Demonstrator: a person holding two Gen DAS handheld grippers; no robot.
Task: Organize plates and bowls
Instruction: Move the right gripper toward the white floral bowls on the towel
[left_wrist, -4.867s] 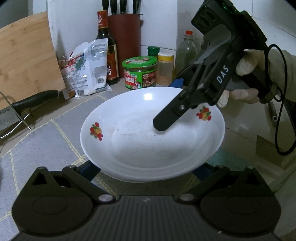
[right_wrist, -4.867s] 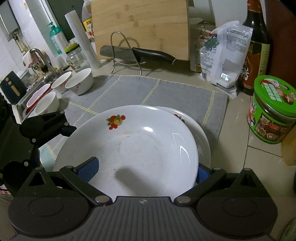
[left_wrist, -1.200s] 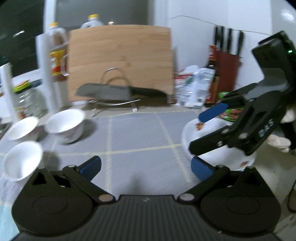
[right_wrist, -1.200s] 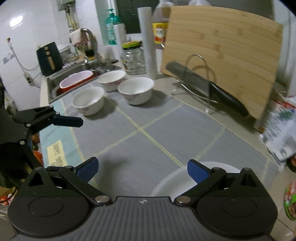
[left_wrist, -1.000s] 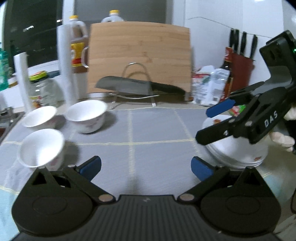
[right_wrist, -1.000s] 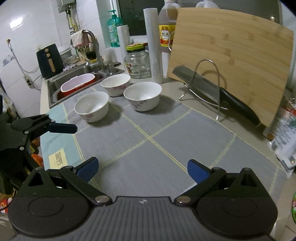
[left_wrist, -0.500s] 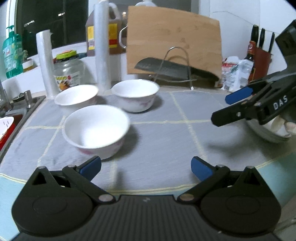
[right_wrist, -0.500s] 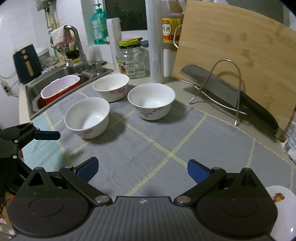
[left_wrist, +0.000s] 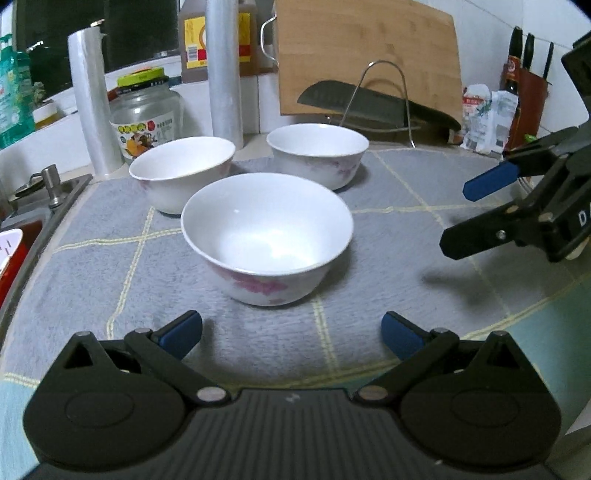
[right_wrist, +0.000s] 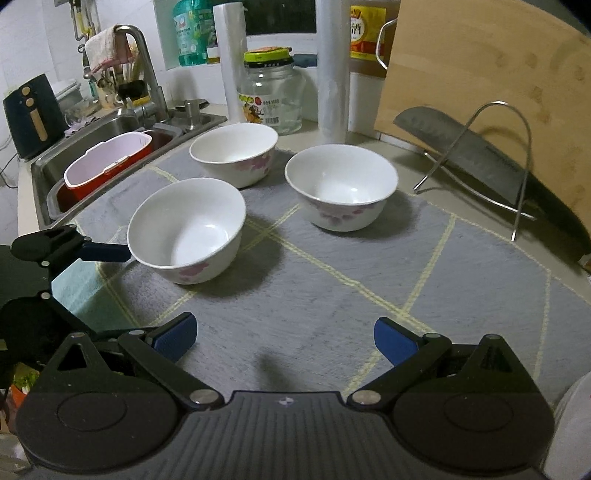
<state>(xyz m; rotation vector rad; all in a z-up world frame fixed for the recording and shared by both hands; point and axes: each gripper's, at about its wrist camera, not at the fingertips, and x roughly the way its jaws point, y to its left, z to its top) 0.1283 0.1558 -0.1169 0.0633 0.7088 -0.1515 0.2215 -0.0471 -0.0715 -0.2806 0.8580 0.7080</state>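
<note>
Three white bowls with pink flowers stand on the grey mat. The nearest bowl sits just ahead of my left gripper, which is open and empty. Behind it are a left bowl and a right bowl. My right gripper hangs open at the right, above the mat. In the right wrist view the right gripper is open over bare mat, with the bowls ahead. One left gripper finger almost touches the near bowl's rim. A white plate edge shows at the lower right.
A cleaver rests on a wire rack in front of a leaning wooden cutting board. A glass jar and two plastic rolls stand behind the bowls. The sink with a red and pink tub is at the left.
Both grippers have swung left from the stacked plates to the bowls. The plate held earlier is out of the left gripper. The nearest bowl now lies close ahead of the left gripper.
</note>
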